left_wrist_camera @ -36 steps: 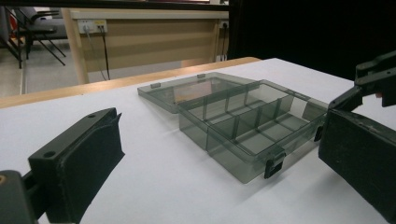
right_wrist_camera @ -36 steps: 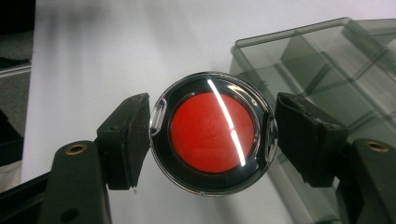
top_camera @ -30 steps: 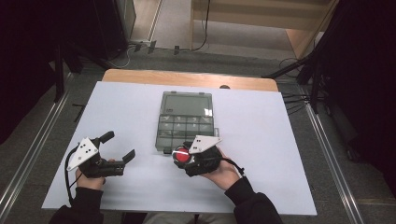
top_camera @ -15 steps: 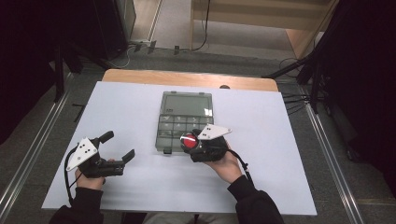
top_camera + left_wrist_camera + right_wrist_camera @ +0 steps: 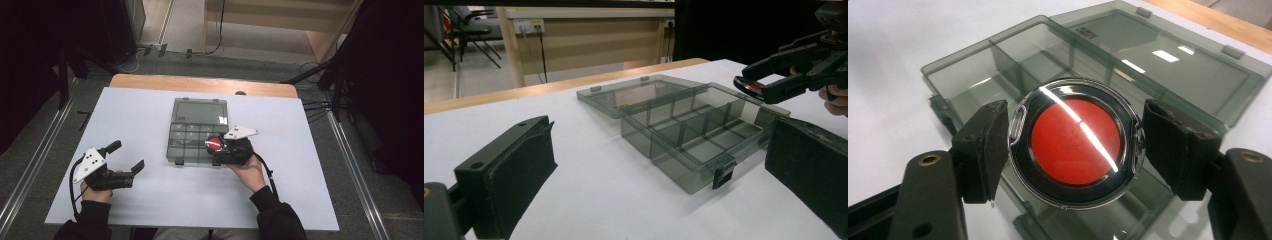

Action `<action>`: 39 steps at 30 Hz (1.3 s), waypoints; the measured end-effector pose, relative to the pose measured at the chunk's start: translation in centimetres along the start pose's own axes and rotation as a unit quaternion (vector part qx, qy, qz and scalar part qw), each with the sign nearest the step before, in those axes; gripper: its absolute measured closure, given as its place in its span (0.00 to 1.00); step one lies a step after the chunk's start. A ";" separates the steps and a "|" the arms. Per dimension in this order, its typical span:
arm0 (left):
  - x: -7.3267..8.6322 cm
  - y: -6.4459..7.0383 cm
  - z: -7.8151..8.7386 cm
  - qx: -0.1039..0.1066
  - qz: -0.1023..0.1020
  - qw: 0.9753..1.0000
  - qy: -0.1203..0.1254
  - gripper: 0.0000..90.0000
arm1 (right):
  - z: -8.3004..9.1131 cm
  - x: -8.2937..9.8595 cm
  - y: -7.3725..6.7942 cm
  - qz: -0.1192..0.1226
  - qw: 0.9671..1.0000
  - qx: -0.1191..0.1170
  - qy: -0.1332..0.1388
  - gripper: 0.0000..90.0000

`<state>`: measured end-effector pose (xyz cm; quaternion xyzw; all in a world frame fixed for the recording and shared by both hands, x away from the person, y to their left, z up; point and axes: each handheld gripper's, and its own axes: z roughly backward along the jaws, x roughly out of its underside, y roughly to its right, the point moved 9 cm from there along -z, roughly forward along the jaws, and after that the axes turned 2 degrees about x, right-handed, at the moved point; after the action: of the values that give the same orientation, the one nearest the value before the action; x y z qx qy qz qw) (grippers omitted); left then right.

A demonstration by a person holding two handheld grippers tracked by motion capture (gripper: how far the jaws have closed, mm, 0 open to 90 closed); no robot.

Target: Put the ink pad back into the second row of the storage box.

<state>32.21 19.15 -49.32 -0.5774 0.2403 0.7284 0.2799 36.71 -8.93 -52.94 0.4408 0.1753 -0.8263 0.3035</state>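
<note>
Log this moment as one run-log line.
right tongs: shut on round red case, above open compartment box | left tongs: open, empty, resting on white table

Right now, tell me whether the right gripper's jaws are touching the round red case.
Touching. In the right gripper view, the right gripper has both black pads pressed against opposite edges of the round red case, holding it above the open organiser box.
</note>
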 end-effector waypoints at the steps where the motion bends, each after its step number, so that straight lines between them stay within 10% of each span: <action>1: 0.0 0.0 0.0 0.000 0.000 1.000 0.000 0.00 | 0.0 0.0 0.1 0.000 1.000 0.000 0.001 0.34; 21: -0.1 0.1 0.1 0.001 0.000 1.000 0.004 0.00 | 1.1 -0.7 1.1 -0.014 0.999 0.036 0.028 0.00; 39: -0.2 0.2 0.2 0.004 0.002 1.000 0.007 0.00 | 4.0 -2.4 1.2 0.012 0.997 0.056 0.051 0.00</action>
<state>32.03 19.11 -49.07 -0.5812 0.2461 0.7236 0.2793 35.98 -11.24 -48.76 0.5008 0.1383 -0.8076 0.2791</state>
